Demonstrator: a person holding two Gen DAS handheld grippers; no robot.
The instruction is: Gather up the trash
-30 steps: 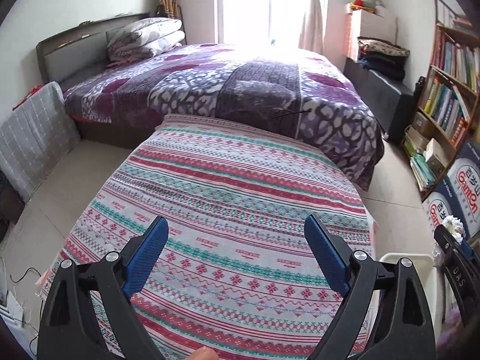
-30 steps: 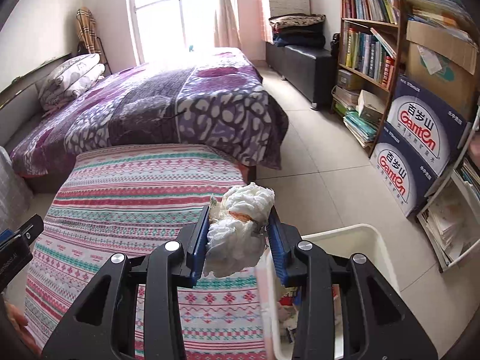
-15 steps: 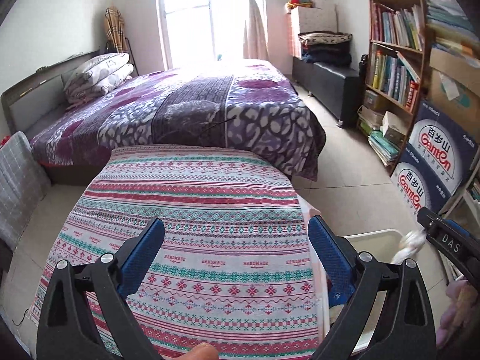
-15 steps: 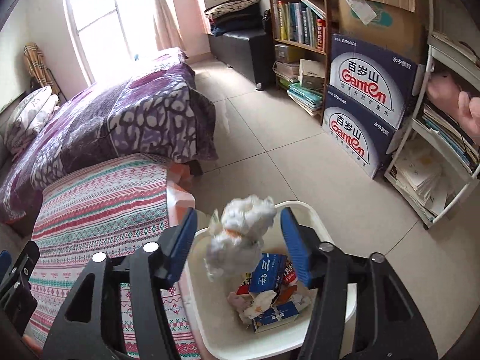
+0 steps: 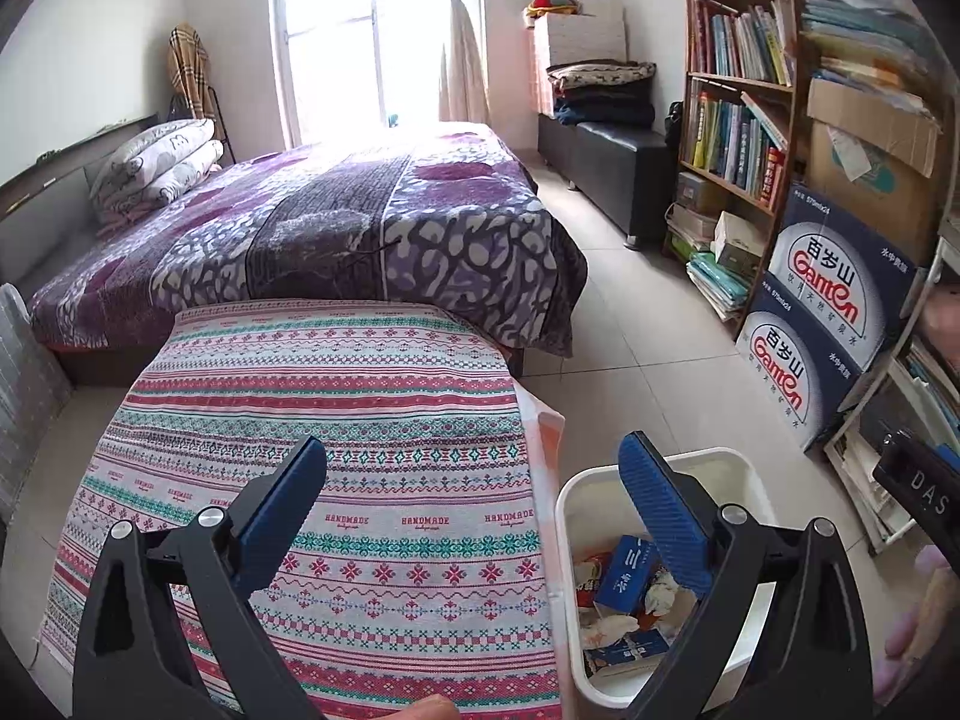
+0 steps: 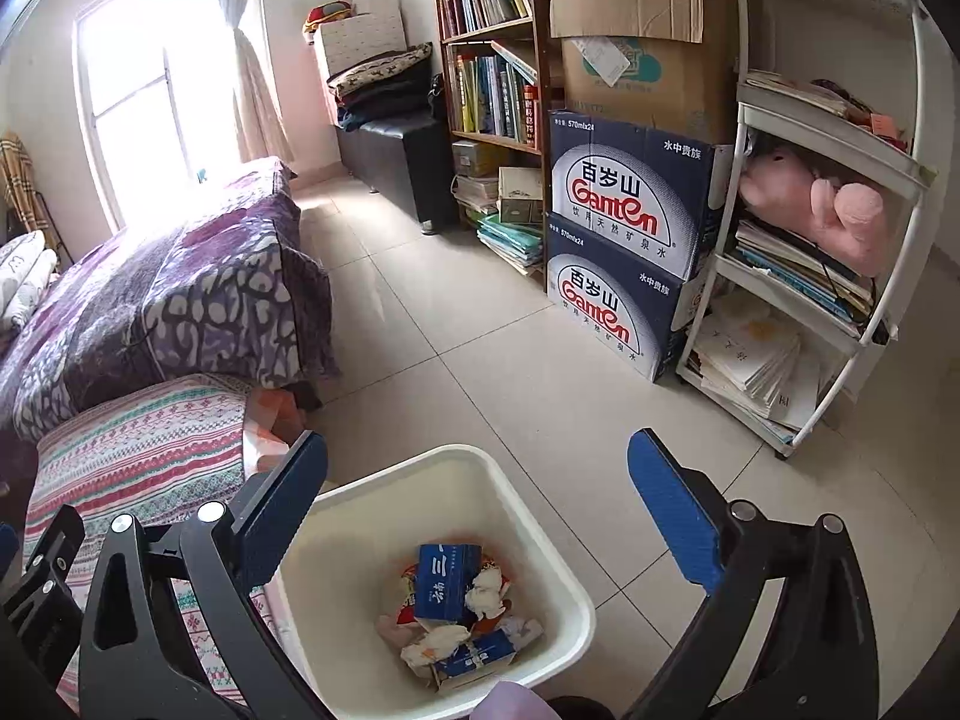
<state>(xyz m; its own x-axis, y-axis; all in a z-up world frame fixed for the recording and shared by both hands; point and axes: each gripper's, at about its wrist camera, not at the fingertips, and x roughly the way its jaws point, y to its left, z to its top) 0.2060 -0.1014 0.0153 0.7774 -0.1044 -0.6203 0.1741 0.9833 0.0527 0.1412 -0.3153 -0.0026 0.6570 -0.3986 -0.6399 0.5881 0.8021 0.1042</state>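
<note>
Right wrist view, white bin (image 6: 558,588) holding crumpled tissues (image 6: 486,591), right tool (image 6: 477,480) just spread, empty.

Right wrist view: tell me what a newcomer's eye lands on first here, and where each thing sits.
The white plastic waste bin on the tiled floor draws the eye first: it sits between the wide-open jaws of the right hand-held gripper, with crumpled white tissues and a blue carton inside. Next come the two stacked dark blue Ganten water boxes against the shelves at right. The purple patterned bedspread fills the left.
</note>
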